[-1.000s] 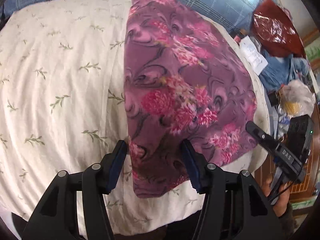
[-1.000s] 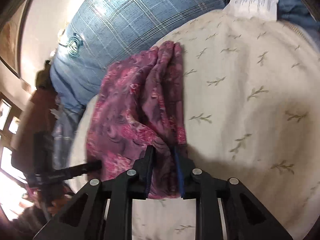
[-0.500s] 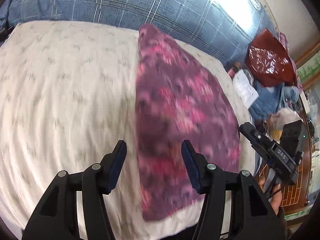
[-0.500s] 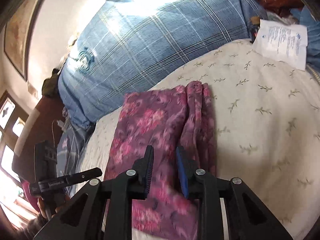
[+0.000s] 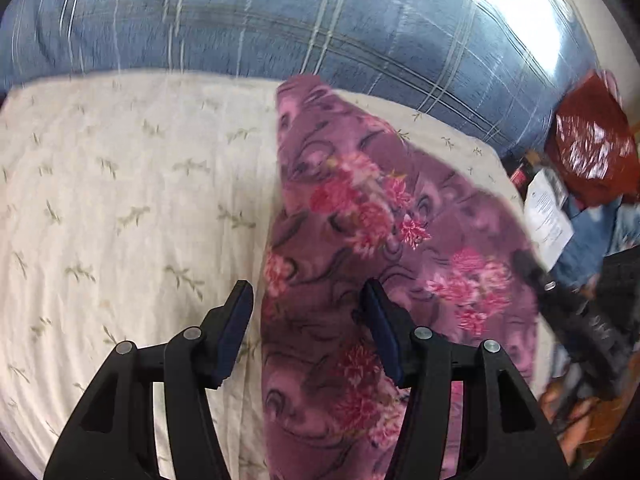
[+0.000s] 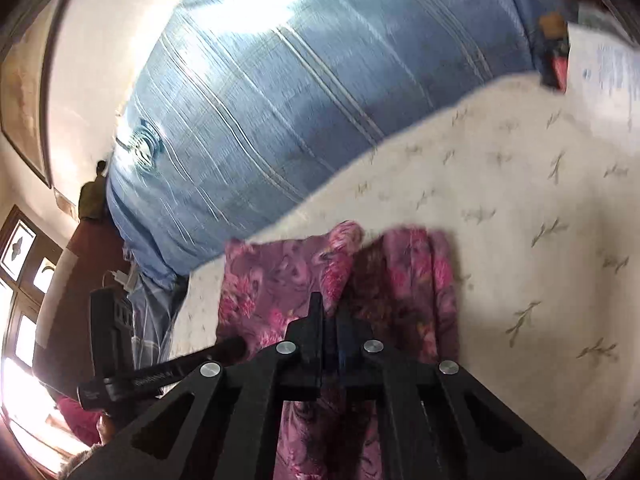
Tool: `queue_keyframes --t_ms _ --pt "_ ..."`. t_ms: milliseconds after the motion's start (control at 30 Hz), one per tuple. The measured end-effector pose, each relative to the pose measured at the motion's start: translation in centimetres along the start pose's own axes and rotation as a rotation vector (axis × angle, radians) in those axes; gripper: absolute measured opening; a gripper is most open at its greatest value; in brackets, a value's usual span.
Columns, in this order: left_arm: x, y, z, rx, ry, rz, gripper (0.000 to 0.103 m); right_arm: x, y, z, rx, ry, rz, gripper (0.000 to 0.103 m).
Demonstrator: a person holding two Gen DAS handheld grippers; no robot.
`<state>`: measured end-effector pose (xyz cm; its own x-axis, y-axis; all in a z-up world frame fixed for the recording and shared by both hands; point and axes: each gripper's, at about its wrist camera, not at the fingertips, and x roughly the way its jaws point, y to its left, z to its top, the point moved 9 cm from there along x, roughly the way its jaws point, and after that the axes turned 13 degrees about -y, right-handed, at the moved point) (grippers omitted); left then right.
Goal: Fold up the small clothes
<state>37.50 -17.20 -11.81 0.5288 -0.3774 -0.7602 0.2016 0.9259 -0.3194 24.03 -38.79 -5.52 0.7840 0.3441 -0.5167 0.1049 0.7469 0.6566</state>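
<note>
Bed (image 5: pixel 120 208) with cream leaf-print sheet, blue plaid bedding (image 5: pixel 360 28) at far edge. Purple floral cloth (image 5: pixel 360 240) folded lengthwise, lying flat near bed's right edge. Left tongs (image 5: pixel 308 312) spread, empty, above cloth's edge. Right tongs (image 6: pixel 330 312) clenched, empty.

I see a bed (image 5: pixel 120 208) covered by a cream sheet (image 6: pixel 520 208) printed with small green sprigs. A purple floral cloth (image 5: pixel 360 240) lies directly on the sheet, folded lengthwise, its narrow end toward a big blue plaid pillow (image 5: pixel 320 32) that rests along the bed's far edge. At the far right corner I see a printed paper (image 5: pixel 546 216) lying on the bed, near the cloth but apart from it.
</note>
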Motion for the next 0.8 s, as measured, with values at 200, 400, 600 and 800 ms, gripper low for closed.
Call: queue_keyframes --t_ms 200,400,600,800 --pt "0.4 -0.6 -0.4 0.044 -0.021 0.045 0.057 0.3 -3.2 -1.8 0.044 0.072 -0.093 0.011" --pt "-1.0 -0.4 -0.9 0.085 -0.043 0.083 0.057 -4.5 1.1 -1.6 -0.045 0.033 0.003 0.012" --pt "-2.6 -0.7 -1.9 0.100 -0.044 0.103 0.057 -5.9 1.3 -4.5 -0.125 0.090 -0.066 0.025" --pt "-5.0 -0.2 -3.3 0.113 -0.035 0.103 0.057 -7.0 0.4 -5.7 -0.059 0.094 -0.065 0.029"
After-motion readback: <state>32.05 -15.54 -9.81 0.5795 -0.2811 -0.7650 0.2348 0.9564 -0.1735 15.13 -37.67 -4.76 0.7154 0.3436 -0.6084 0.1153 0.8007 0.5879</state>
